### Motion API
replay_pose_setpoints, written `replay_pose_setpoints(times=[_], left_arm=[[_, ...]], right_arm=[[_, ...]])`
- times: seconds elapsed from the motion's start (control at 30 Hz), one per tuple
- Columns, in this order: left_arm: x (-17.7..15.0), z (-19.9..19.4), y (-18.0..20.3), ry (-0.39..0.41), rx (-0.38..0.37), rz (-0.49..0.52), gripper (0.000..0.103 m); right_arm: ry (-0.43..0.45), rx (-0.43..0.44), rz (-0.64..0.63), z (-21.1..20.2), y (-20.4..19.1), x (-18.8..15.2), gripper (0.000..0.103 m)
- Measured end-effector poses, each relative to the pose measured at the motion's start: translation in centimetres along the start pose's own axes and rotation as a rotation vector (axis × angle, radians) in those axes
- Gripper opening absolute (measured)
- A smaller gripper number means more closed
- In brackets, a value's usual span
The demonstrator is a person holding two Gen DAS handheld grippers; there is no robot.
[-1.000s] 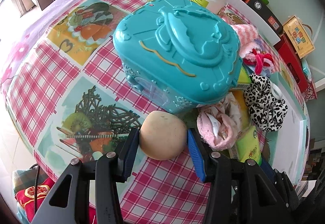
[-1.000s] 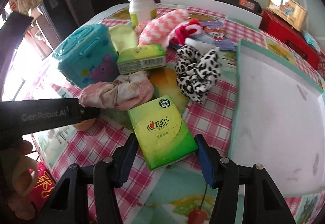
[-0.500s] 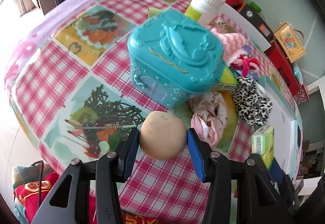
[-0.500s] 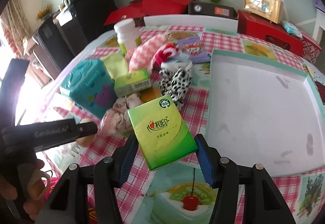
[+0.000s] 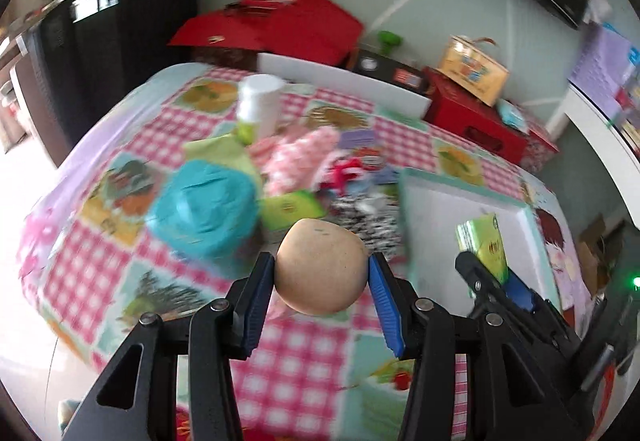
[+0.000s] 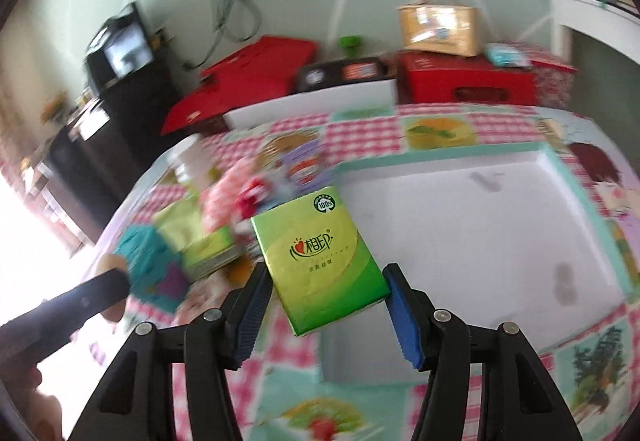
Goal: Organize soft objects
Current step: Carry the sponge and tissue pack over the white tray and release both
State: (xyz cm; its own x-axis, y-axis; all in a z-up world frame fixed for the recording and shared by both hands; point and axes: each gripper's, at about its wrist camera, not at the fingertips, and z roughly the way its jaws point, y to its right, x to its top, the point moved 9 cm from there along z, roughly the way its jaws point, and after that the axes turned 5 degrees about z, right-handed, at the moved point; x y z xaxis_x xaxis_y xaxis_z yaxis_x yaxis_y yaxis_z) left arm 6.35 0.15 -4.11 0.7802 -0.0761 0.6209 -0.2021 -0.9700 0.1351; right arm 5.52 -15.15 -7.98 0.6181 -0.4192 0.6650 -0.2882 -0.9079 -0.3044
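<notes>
My left gripper (image 5: 322, 295) is shut on a tan soft ball (image 5: 320, 267), held in the air above the checked tablecloth. In the right wrist view my right gripper (image 6: 328, 305) is shut on a green tissue pack (image 6: 320, 257), lifted near the left edge of the white tray (image 6: 480, 225). The same pack (image 5: 482, 243) and right gripper show at the right of the left wrist view, over the tray (image 5: 440, 209). A pile of soft things lies left of the tray: a pink knit piece (image 5: 300, 153), a leopard scrunchie (image 5: 368, 217) and a red scrunchie (image 5: 348, 171).
A teal plastic box (image 5: 204, 209), a white bottle (image 5: 260, 105) and a second green tissue pack (image 5: 290, 207) stand among the pile. Red boxes (image 5: 472, 121) and a white board (image 5: 340, 77) lie beyond the table's far edge. The left gripper's arm (image 6: 60, 313) crosses the right view's lower left.
Both grippers have risen off the table with their loads and tilted up, so more of the room shows. The right gripper carried the tissue pack toward the tray. The view is motion-blurred.
</notes>
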Motion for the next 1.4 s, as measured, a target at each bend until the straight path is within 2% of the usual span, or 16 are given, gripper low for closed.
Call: replay_pose_setpoints(times=[0.13, 0.5, 0.6, 0.77, 0.93, 1.4], left_arm=[[0.7, 1.5, 3.3, 0.0, -0.018, 0.066, 0.05], [4.6, 5.4, 8.7, -0.004, -0.062, 0.12, 0.05], [4.9, 6.9, 10.2, -0.021, -0.07, 0.145, 0.05], [4.3, 10.2, 12.8, -0.096, -0.106, 0.19, 0.05], [4.1, 12.9, 13.9, -0.149, -0.1, 0.215, 0.05], [5.7, 16.2, 15.1, -0.187, -0.06, 0.249, 0.05]], right_arm=[[0.053, -0.106, 0.082, -0.1, 3.7, 1.9, 0.06], [0.121, -0.284, 0.215, -0.5, 11.6, 4.6, 0.06], [0.126, -0.322, 0.242, -0.3, 13.2, 5.1, 0.06], [0.134, -0.356, 0.314, 0.3, 15.5, 5.4, 0.06], [0.126, -0.381, 0.35, 0.8, 17.0, 5.6, 0.06], [0.073, -0.458, 0.288, 3.4, 17.8, 6.6, 0.06]])
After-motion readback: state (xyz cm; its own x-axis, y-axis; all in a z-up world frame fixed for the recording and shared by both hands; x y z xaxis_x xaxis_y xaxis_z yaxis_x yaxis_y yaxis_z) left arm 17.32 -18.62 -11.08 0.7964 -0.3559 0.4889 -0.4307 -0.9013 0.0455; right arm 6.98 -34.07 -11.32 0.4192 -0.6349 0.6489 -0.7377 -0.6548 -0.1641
